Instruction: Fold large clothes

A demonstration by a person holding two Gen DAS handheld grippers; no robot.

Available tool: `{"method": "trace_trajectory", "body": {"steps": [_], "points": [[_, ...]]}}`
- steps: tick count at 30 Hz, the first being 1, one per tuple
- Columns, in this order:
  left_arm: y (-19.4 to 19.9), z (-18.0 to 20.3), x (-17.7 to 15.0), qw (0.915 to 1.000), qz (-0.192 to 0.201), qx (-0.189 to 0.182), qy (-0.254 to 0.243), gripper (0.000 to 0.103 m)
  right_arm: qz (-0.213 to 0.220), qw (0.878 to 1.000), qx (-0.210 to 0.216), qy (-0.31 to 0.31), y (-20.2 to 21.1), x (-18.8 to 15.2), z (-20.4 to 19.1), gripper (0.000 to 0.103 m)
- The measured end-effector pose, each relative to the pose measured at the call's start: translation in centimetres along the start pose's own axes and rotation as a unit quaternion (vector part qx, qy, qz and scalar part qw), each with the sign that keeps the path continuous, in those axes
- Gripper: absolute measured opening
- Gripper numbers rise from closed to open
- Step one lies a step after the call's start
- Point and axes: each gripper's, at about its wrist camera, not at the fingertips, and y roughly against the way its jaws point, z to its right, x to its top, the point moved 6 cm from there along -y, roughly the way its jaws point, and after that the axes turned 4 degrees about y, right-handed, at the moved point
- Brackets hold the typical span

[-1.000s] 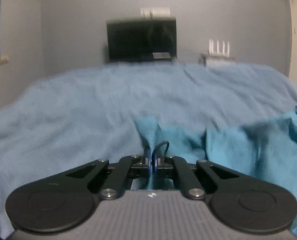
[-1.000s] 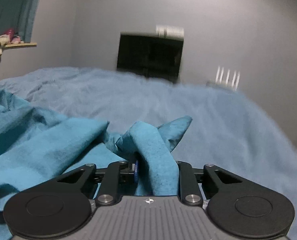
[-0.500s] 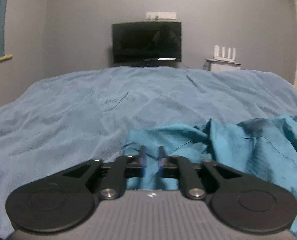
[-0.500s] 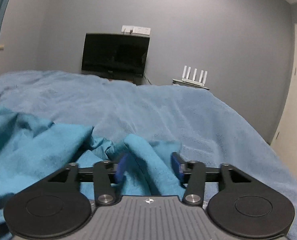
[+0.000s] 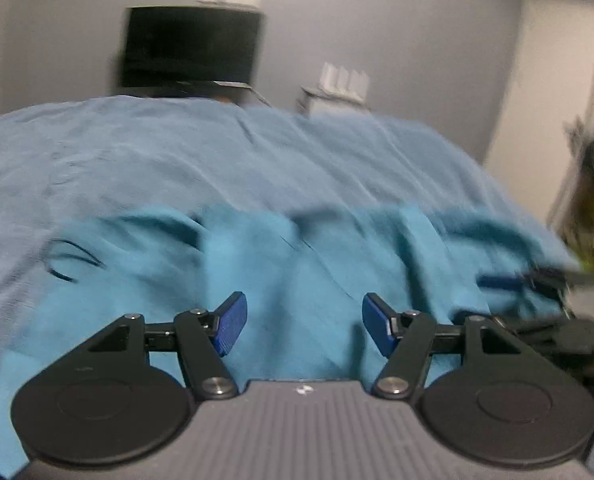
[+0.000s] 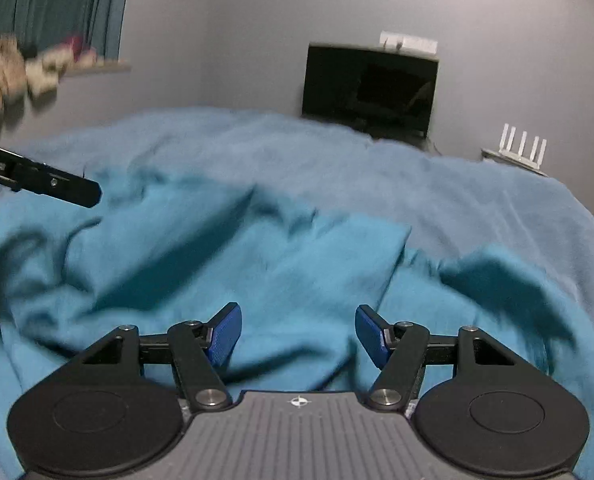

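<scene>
Your left gripper [image 5: 304, 328] and right gripper [image 6: 298, 334] both gape wide over the rumpled teal garment [image 6: 281, 264], bare bedspread [image 6: 477, 200] beyond its far edge.

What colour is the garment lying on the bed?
Plain teal garment, brighter than the bedspread; right wrist view.

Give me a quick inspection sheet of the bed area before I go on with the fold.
Surface: bed cover, pale blue, wrinkled.
Job's things: teal garment lying rumpled on the bed, not gripped by either tool; not neatly folded.
Clutter: soft items on the window ledge, blurred.
Grippers: left gripper open above the garment; right gripper open above the garment. Each shows at the edge of the other's view.
Cables: a thin line runs from under the television; too blurred to confirm.
Surroundings: television against a grey wall, white router, teal curtain.
</scene>
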Motion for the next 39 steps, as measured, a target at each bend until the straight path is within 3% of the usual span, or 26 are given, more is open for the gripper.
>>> {"method": "trace_trajectory", "body": {"steps": [2, 5, 7, 14, 17, 22, 25, 26, 30, 33, 35, 37, 39], "points": [[-0.6, 1.7, -2.0, 0.9991, -0.035, -0.003, -0.023, 0.062, -0.025, 1.000, -0.011, -0.001, -0.4, -1.2, -0.1, 0.065], [-1.9, 2.9, -5.2, 0.9937, -0.075, 0.038, -0.074, 0.062, -0.047, 0.998, -0.015, -0.043, -1.4, -2.9, 0.4, 0.065], [-1.6, 3.5, -5.9, 0.9903, -0.074, 0.067, -0.096, 0.062, -0.043, 0.997, -0.021, -0.061, -0.5, -3.5, 0.3, 0.065], [2.3, 5.7, -5.3, 0.9926, -0.054, 0.085, -0.068, 0.065, 0.015, 0.999, -0.031, -0.038, 5.7, -2.8, -1.5, 0.067], [2.4, 6.5, -5.6, 0.9938, -0.062, 0.071, -0.059, 0.065, 0.009, 0.999, -0.029, -0.028, 7.3, -2.9, -2.2, 0.067], [3.5, 7.2, -7.0, 0.9903, -0.071, 0.079, -0.089, 0.065, -0.006, 0.999, -0.036, -0.027, 9.8, -3.9, -2.1, 0.071], [2.9, 6.1, -8.3, 0.9865, -0.092, 0.101, -0.091, 0.066, -0.063, 0.996, -0.052, -0.046, 9.0, -6.0, -1.0, 0.068], [2.8, 5.4, -8.7, 0.9845, -0.100, 0.111, -0.091, 0.066, -0.065, 0.995, -0.051, -0.054, 9.1, -6.5, -0.6, 0.067], [4.7, 2.4, -9.0, 0.9827, -0.112, 0.134, -0.062, 0.067, -0.053, 0.991, -0.084, -0.093, 10.9, -6.6, 1.4, 0.064], [7.3, 0.6, -8.7, 0.9794, -0.102, 0.164, -0.058, 0.067, -0.005, 0.985, -0.099, -0.143, 13.5, -6.1, 3.3, 0.064], [8.6, -0.7, -8.7, 0.9765, -0.100, 0.184, -0.053, 0.067, 0.004, 0.980, -0.123, -0.154, 14.6, -6.0, 4.1, 0.064], [9.5, -2.4, -8.7, 0.9746, -0.100, 0.199, -0.024, 0.069, -0.022, 0.975, -0.152, -0.161, 14.6, -6.6, 4.7, 0.064], [9.8, -3.9, -9.0, 0.9754, -0.106, 0.193, 0.020, 0.071, -0.061, 0.970, -0.158, -0.174, 14.0, -7.9, 5.1, 0.063]]}}
